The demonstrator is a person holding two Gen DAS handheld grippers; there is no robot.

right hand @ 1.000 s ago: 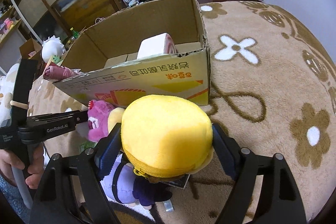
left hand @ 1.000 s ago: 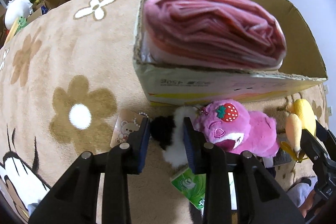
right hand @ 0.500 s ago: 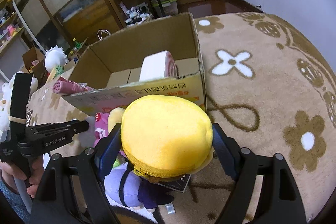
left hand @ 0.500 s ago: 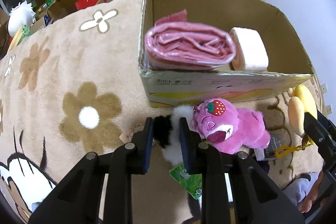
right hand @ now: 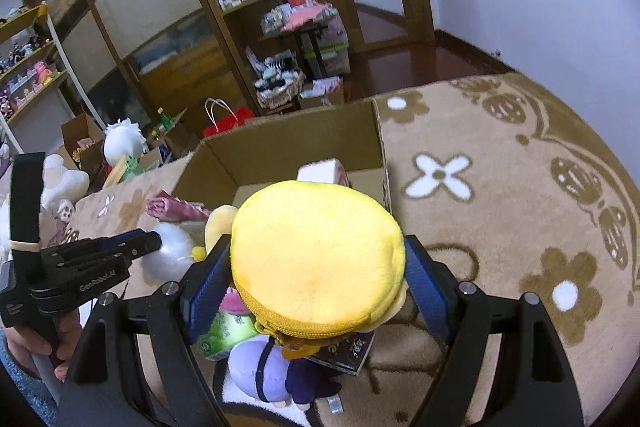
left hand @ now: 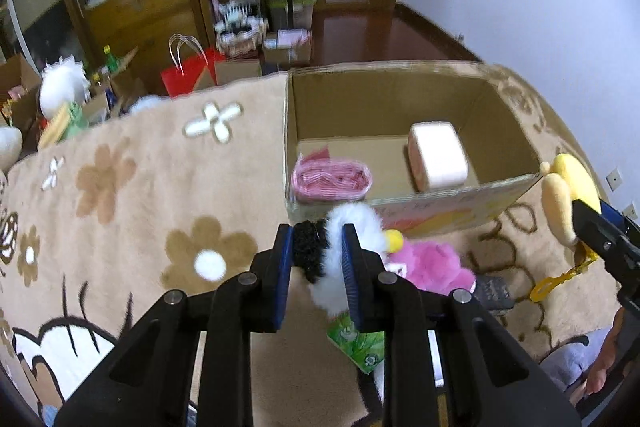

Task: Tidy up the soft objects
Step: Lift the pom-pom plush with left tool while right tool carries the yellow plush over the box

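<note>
My left gripper (left hand: 317, 241) is shut on a fluffy black-and-white plush (left hand: 354, 227) and holds it up above the carpet, just in front of the cardboard box (left hand: 400, 99). In the box lie a pink rolled bundle (left hand: 330, 179) and a white roll (left hand: 438, 155). A pink strawberry plush (left hand: 432, 263) lies on the carpet by the box's near wall. My right gripper (right hand: 316, 255) is shut on a round yellow plush pouch (right hand: 316, 267), raised at the box's (right hand: 288, 135) near right corner. The left gripper (right hand: 148, 241) shows at its left with the white plush (right hand: 168, 255).
A green packet (left hand: 356, 339) and a purple plush (right hand: 260, 367) lie on the flowered carpet (left hand: 120, 187) under the grippers. Beyond the carpet stand a red bag (left hand: 188, 75), small boxes, white stuffed toys (right hand: 124, 143) and wooden shelves. A hand (right hand: 40, 343) holds the left gripper's handle.
The left jaws closed on the black-and-white plush and lifted it off the carpet. Both grippers rose and tilted up, so the box looks lower and smaller. The yellow pouch stayed gripped.
</note>
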